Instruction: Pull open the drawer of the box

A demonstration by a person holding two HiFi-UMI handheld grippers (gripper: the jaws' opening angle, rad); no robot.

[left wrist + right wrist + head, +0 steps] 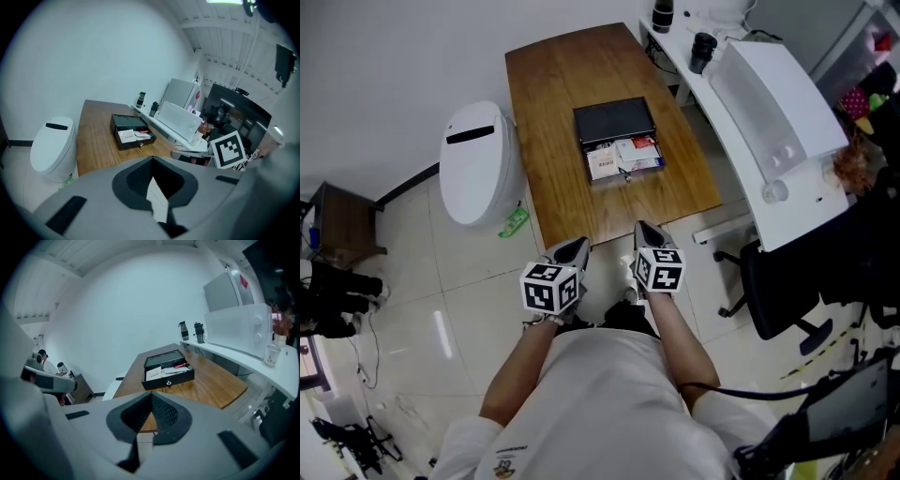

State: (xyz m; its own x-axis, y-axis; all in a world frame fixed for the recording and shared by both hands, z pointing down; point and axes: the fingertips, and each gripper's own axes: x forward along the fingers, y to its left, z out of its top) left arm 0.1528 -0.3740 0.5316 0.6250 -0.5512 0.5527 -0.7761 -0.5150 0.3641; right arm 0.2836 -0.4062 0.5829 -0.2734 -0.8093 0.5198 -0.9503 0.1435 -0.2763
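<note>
Low and left of centre, the left gripper [575, 248] hangs pinched together on nothing, short of the table [548, 112]. At mid-frame the box [614, 120] sits with its drawer [625, 169] already out, papers [605, 163] showing. The right gripper [647, 232], just rightward, is likewise closed and empty. A further tug would probably drag the light box toward the table's edge.

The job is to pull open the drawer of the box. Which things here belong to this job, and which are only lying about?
Belong to the job: black box; its drawer, already out, with papers inside; left gripper and right gripper, both shut, short of the wooden table.

Only lying about: white bin; dark bottles; white appliance; office chair.
</note>
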